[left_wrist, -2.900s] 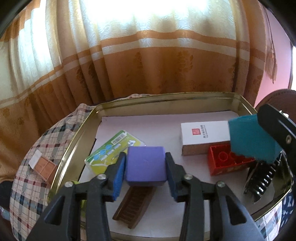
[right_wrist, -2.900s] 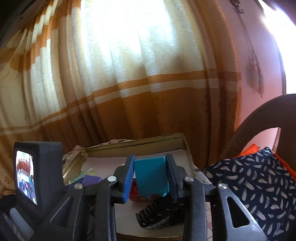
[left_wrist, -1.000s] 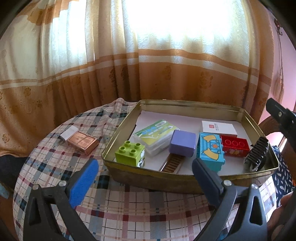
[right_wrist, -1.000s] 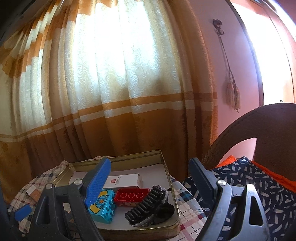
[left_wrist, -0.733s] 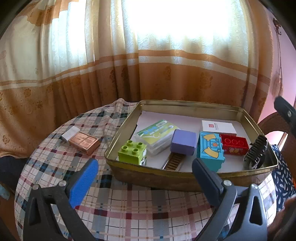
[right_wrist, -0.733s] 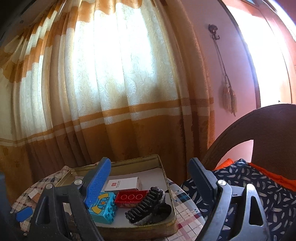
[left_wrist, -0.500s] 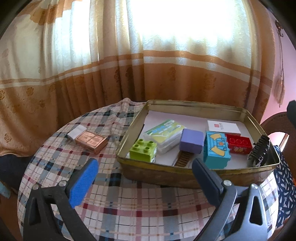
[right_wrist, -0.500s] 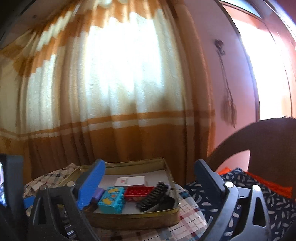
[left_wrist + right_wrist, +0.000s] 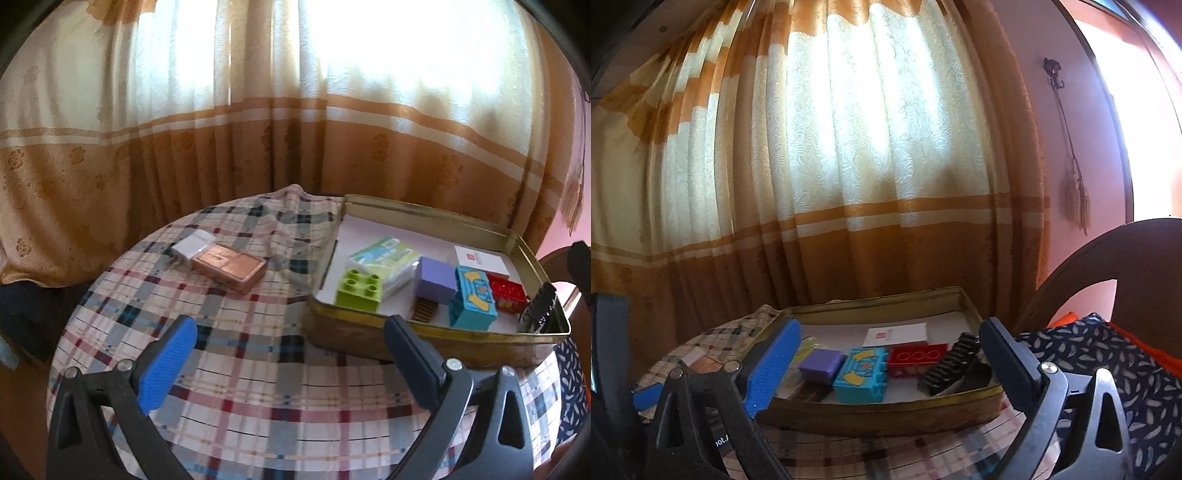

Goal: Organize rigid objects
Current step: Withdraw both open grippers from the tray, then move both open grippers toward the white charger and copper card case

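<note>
A gold metal tin [image 9: 417, 334] sits on the right of the plaid-covered table [image 9: 240, 354]. It holds a green brick [image 9: 358, 290], a green-white card box [image 9: 386, 256], a purple block [image 9: 436, 280], a teal brick [image 9: 472, 297], a red brick [image 9: 506, 291], a white box [image 9: 480, 258], a brown comb [image 9: 423, 314] and a black hair clip [image 9: 539, 308]. A copper case [image 9: 229, 264] and a white adapter [image 9: 192, 245] lie on the cloth left of the tin. My left gripper [image 9: 291, 354] is open and empty, in front of the tin. My right gripper [image 9: 886, 365] is open and empty, before the tin [image 9: 886, 413].
Orange and cream curtains [image 9: 258, 110] hang behind the table. A brown chair back [image 9: 1108, 266] and a navy patterned cushion [image 9: 1115, 369] stand to the right. The table's round edge drops off at the left [image 9: 74, 314].
Both grippers let go of the purple block and the teal brick inside the tin, opened, and drew back. The left view has since swung left, showing more cloth.
</note>
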Motion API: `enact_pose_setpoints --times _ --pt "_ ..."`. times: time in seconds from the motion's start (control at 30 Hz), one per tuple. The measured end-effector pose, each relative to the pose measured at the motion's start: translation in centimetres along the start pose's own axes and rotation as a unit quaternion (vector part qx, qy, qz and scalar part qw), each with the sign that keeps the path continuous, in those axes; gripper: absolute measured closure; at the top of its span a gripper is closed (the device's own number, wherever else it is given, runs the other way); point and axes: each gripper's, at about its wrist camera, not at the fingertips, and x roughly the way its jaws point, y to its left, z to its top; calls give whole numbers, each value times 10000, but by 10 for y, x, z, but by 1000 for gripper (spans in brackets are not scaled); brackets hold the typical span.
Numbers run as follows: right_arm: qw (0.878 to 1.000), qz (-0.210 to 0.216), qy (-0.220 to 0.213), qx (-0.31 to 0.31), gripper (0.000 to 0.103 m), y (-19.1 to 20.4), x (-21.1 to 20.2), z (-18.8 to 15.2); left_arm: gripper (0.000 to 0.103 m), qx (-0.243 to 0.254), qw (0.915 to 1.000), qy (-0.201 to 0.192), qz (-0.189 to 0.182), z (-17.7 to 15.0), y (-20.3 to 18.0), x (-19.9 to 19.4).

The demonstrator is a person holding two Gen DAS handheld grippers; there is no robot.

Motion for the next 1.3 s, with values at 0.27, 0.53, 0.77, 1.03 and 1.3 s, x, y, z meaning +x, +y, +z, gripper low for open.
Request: enact_pose_setpoints --times 0.27,0.53,0.77,1.03,1.3 --pt "9995 299 60 -75 4 25 0 -3 1 -195 9996 67 181 3 32 4" --pt "9969 741 228 -130 4 54 9 -7 1 -240 9982 141 527 8 61 13" --pt "9905 1195 449 -512 4 95 21 -15 1 -478 9943 374 873 10 98 24" --pt "9829 1498 719 -797 4 130 40 -25 1 -856 9884 604 1101 11 134 38" --pt "9713 1880 1014 -1048 4 161 64 -31 1 -965 9823 743 1426 16 157 50"
